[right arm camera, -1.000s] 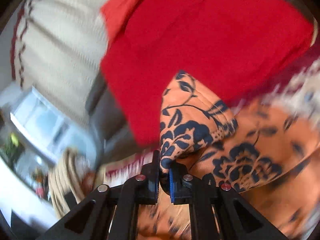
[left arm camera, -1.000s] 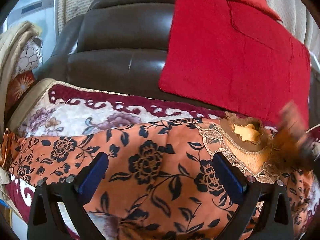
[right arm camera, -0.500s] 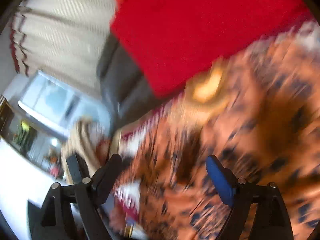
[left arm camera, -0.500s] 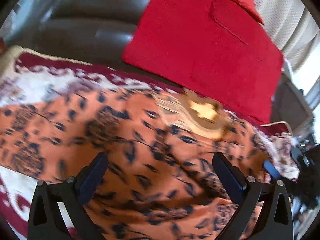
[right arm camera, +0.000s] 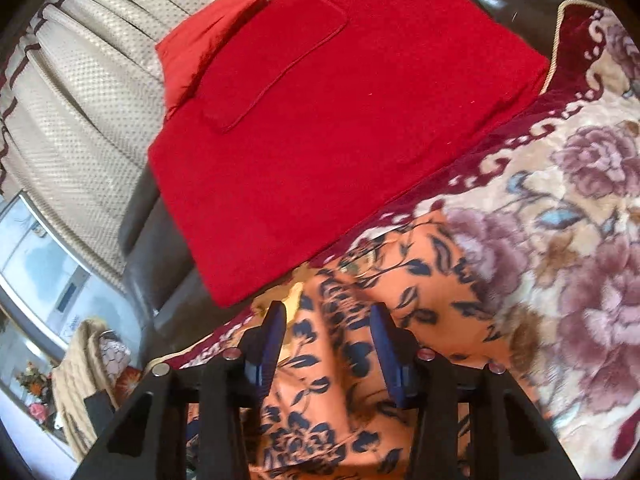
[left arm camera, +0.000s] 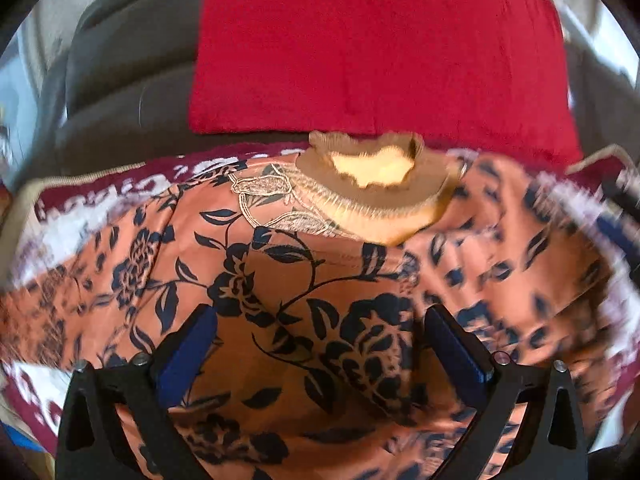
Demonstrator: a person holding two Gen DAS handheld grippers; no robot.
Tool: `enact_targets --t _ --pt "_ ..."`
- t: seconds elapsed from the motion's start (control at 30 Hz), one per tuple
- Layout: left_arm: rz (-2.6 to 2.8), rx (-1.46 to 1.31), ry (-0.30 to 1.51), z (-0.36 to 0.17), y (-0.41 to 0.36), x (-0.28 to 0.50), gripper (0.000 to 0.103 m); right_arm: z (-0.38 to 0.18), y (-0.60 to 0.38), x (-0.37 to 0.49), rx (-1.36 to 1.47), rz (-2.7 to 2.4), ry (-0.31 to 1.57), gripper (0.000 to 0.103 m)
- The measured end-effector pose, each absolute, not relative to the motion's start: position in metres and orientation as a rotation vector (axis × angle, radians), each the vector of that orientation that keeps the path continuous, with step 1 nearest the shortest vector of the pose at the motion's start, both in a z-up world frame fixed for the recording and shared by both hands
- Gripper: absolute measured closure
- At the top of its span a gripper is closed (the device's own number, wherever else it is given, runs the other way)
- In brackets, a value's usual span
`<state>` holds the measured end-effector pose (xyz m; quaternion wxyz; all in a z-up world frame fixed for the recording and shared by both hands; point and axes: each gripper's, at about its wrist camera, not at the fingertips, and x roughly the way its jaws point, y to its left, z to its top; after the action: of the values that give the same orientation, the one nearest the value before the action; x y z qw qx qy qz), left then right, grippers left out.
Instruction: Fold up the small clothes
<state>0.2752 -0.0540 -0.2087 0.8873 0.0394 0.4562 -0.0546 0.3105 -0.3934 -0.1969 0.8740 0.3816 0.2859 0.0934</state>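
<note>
Change vs. a second ago: the right gripper, then pinched on a fold of the orange cotton garment with navy floral print and tan ruffled collar, now has its jaws partly spread with a ridge of that cloth between the pads, contact not resolvable. The left gripper hovers wide apart over the garment's chest, as before. Garment lies spread on the cream-and-maroon floral plush blanket before the red folded cloth; judged one fold placed, next pending; no writing legible.

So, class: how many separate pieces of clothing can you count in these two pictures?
2: the orange floral garment spread on the blanket, and the folded red garment behind it against the sofa back. Others may be hidden.
</note>
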Motion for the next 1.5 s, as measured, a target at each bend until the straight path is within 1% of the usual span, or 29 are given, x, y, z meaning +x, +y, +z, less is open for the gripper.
enact_targets --t 0.03,0.07,0.1,0.17,0.2,0.33,0.37,0.43,0.47,0.5,0.57,0.67,0.73,0.83,0.9,0.93,1.03,1.1,1.23,1.37,1.5 --pt "-0.126 0.069 0.964 -0.212 -0.05 0.277 0.031 -0.201 -0.395 0.312 0.792 0.187 0.606 0.055" --pt "-0.149 0.044 0.984 -0.215 -0.046 0.278 0.061 -0.205 -0.396 0.313 0.79 0.177 0.617 0.055" --pt "-0.187 -0.004 1.021 -0.219 -0.039 0.281 0.081 -0.21 -0.397 0.312 0.792 0.167 0.628 0.055" --pt "-0.22 -0.054 1.024 -0.219 -0.023 0.283 0.09 -0.221 -0.396 0.313 0.808 0.169 0.658 0.055" --pt "-0.231 -0.066 0.992 -0.213 -0.014 0.281 0.091 -0.227 -0.396 0.317 0.823 0.18 0.692 0.055" --pt "-0.207 -0.038 0.796 -0.177 0.026 0.266 0.091 -0.238 -0.381 0.324 0.828 0.231 0.771 0.055" --pt "-0.198 -0.032 0.772 -0.174 0.036 0.263 0.089 -0.236 -0.375 0.323 0.807 0.252 0.782 0.055" --pt "-0.186 -0.06 0.777 -0.173 0.063 0.264 0.08 -0.234 -0.365 0.322 0.763 0.288 0.8 0.055" --pt "-0.187 -0.082 0.794 -0.176 0.073 0.265 0.065 -0.233 -0.359 0.322 0.737 0.309 0.813 0.055" --pt "-0.173 -0.114 0.817 -0.18 0.087 0.266 0.053 -0.233 -0.353 0.322 0.716 0.323 0.826 0.055" --pt "-0.119 -0.143 0.829 -0.184 0.109 0.266 0.052 -0.236 -0.345 0.322 0.688 0.345 0.848 0.055" --pt "-0.027 -0.189 0.829 -0.185 0.144 0.262 0.047 -0.239 -0.331 0.323 0.658 0.375 0.869 0.055" --pt "0.049 -0.241 0.828 -0.185 0.173 0.255 0.047 -0.24 -0.32 0.324 0.638 0.405 0.892 0.055" --pt "0.189 -0.365 0.801 -0.179 0.233 0.233 0.044 -0.244 -0.304 0.325 0.595 0.423 0.948 0.055" --pt "0.291 -0.445 0.781 -0.175 0.272 0.214 0.03 -0.245 -0.296 0.325 0.593 0.442 0.963 0.055" --pt "0.35 -0.501 0.775 -0.177 0.293 0.203 0.027 -0.244 -0.293 0.324 0.6 0.457 0.961 0.054" --pt "0.424 -0.674 0.789 -0.188 0.343 0.173 0.025 -0.237 -0.288 0.322 0.642 0.507 0.93 0.043" --pt "0.447 -0.768 0.827 -0.203 0.364 0.159 0.025 -0.232 -0.283 0.322 0.659 0.535 0.905 0.04" --pt "0.422 -0.898 0.848 -0.226 0.389 0.145 0.025 -0.224 -0.267 0.322 0.652 0.582 0.879 0.039" --pt "0.368 -1.012 0.844 -0.243 0.395 0.149 0.026 -0.224 -0.256 0.323 0.622 0.585 0.883 0.039" --pt "0.37 -1.087 0.763 -0.253 0.405 0.158 0.027 -0.224 -0.252 0.323 0.587 0.569 0.874 0.039"
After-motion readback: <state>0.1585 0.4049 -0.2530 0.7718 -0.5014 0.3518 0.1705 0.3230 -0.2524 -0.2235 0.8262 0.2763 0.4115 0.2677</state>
